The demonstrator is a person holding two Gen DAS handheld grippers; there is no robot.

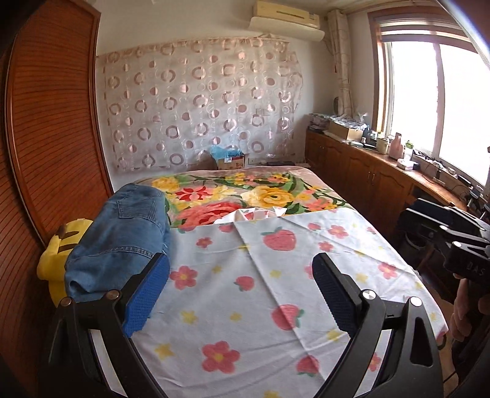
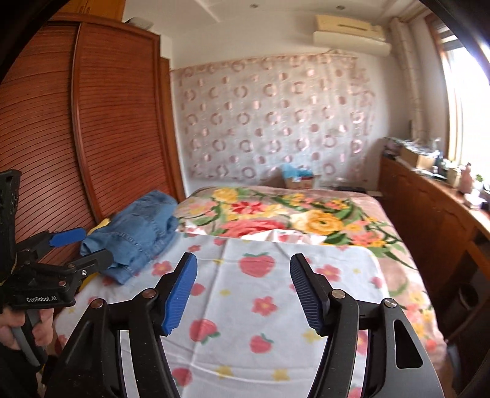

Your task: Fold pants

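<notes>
Both grippers: left gripper [image 1: 242, 278] and right gripper [image 2: 243, 287] gape wide, nothing between the pads.
Jeans: jeans [image 1: 122, 232] lie bundled at the bed's left edge, apparently folded already.
Advice: check edges, then square the stack.
Obstacles: yellow plush [image 1: 58, 254] crowds the jeans; strawberry sheet [image 1: 275, 275] is otherwise bare.

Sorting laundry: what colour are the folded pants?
Blue denim pants, clearest in the left wrist view.

The premises were a home bedroom: a bed [image 1: 398, 260] under floral bedding, a louvred wooden wardrobe [image 1: 46, 122], a wall-mounted air conditioner [image 1: 288, 18] and a cluttered window-side cabinet [image 1: 352, 165].
</notes>
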